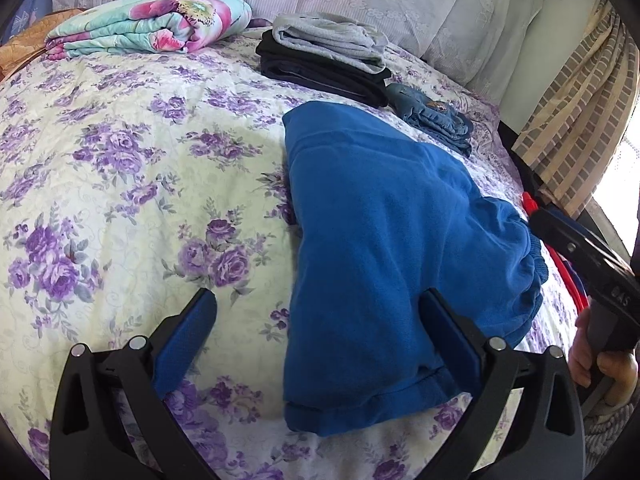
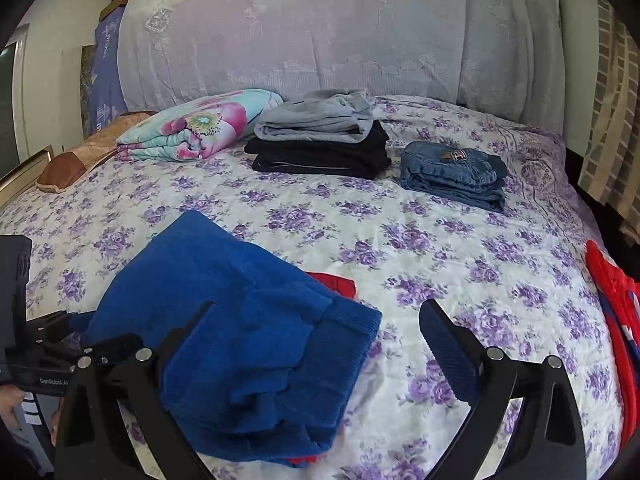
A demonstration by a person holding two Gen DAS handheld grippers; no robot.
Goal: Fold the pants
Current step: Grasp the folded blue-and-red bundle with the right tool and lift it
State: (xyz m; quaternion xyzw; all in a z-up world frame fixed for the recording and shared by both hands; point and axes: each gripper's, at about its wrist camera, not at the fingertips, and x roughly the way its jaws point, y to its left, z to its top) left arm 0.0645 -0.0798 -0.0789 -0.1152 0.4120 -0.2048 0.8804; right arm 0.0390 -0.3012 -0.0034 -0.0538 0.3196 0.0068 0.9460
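Blue fleece pants point(image 1: 392, 248) lie folded into a thick bundle on the floral bedspread; they also show in the right wrist view point(image 2: 248, 328), with a bit of red fabric point(image 2: 334, 282) poking out from under them. My left gripper point(image 1: 320, 320) is open, its right finger over the near end of the pants, its left finger over bare bedspread. My right gripper point(image 2: 316, 332) is open, its left finger against the pants' waistband end, its right finger over the bedspread. The right gripper's body point(image 1: 600, 276) shows at the right of the left wrist view.
At the back of the bed stand a stack of grey and black folded pants point(image 2: 324, 140), folded jeans point(image 2: 456, 172) and a folded floral blanket point(image 2: 200, 128). A red garment point(image 2: 616, 320) lies at the bed's right edge. A lace-covered headboard point(image 2: 320, 32) rises behind.
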